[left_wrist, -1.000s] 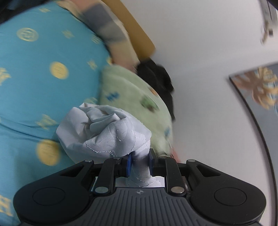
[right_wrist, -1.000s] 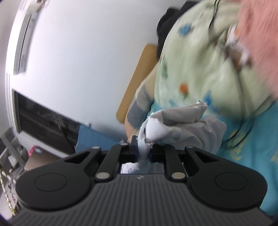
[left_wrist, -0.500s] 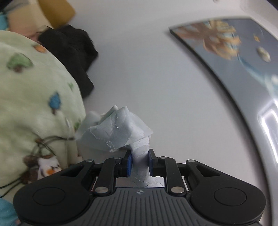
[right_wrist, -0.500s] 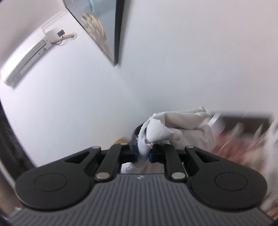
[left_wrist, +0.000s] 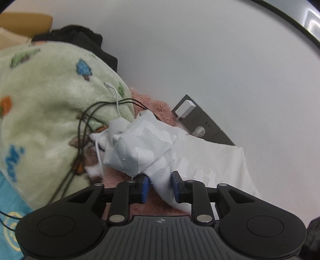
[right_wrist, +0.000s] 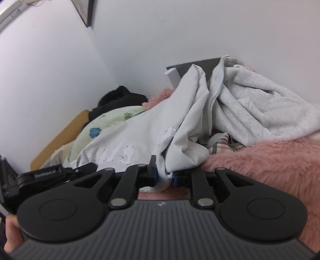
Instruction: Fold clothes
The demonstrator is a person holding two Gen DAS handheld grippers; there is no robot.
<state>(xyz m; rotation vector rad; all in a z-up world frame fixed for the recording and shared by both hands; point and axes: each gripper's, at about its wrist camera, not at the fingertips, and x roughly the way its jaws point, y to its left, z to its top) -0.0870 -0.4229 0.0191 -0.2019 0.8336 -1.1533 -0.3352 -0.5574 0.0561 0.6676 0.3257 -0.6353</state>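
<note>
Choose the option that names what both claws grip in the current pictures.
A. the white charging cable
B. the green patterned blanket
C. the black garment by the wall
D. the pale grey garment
D: the left claw and the right claw each pinch the pale grey garment between blue pads.

Two grippers: the left gripper (left_wrist: 160, 187) and the right gripper (right_wrist: 163, 175), each with two blue pads, both clamped on one pale garment (left_wrist: 144, 144). One grey hoodie (right_wrist: 260, 112) lies far right, one green blanket (left_wrist: 50, 112) left, one pink blanket (right_wrist: 270, 160) under it all, and one black garment (left_wrist: 80, 42) in the far corner. One blue sheet (left_wrist: 10, 210) shows near left. Cables: one white cable (left_wrist: 115, 96), and black cables (left_wrist: 84, 128) whose number I cannot tell, at least two. One white charger (left_wrist: 185, 108) sits on one dark panel (left_wrist: 210, 124). One picture frame (right_wrist: 86, 12) hangs on the wall.
</note>
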